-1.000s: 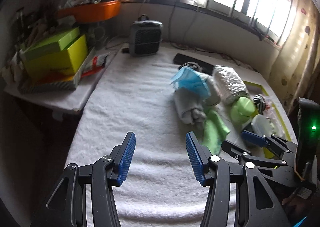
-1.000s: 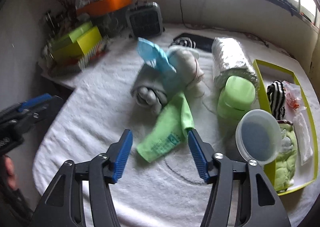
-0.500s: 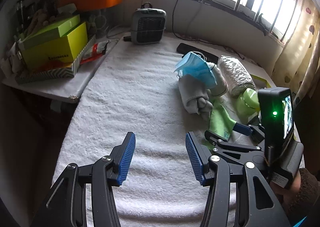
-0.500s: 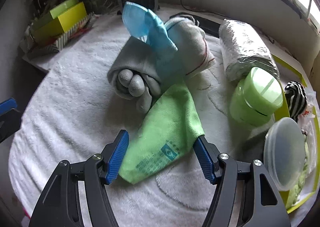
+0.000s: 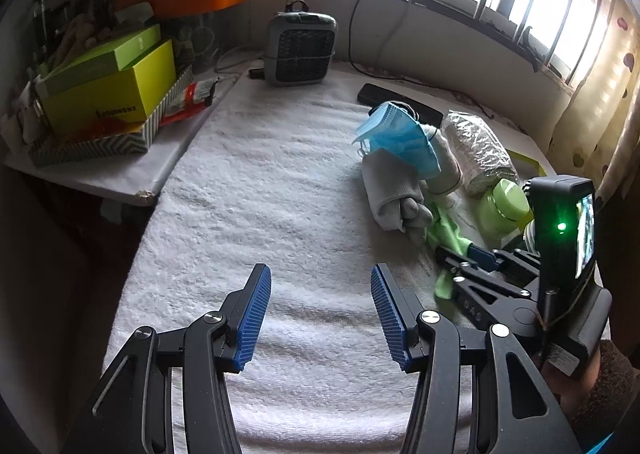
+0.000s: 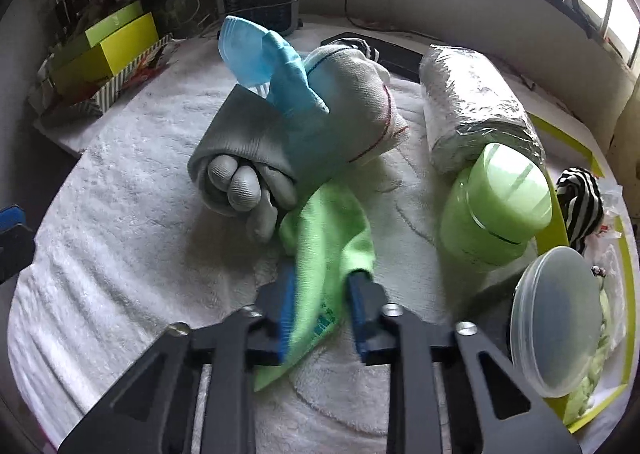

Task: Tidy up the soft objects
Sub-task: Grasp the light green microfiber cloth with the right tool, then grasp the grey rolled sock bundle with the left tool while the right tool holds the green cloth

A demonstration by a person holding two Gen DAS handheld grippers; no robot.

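Fluffy white towel [image 6: 120, 254]; right tongs [image 6: 322, 300] pinch soft green cloth [image 6: 328, 238].

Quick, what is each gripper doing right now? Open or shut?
Left gripper: open, holding nothing, over the white towel.
Right gripper: shut on the green cloth.

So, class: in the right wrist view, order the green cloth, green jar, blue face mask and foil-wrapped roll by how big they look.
1. green cloth, though it lies nearest the camera
2. foil-wrapped roll
3. green jar and blue face mask: too alike to rank
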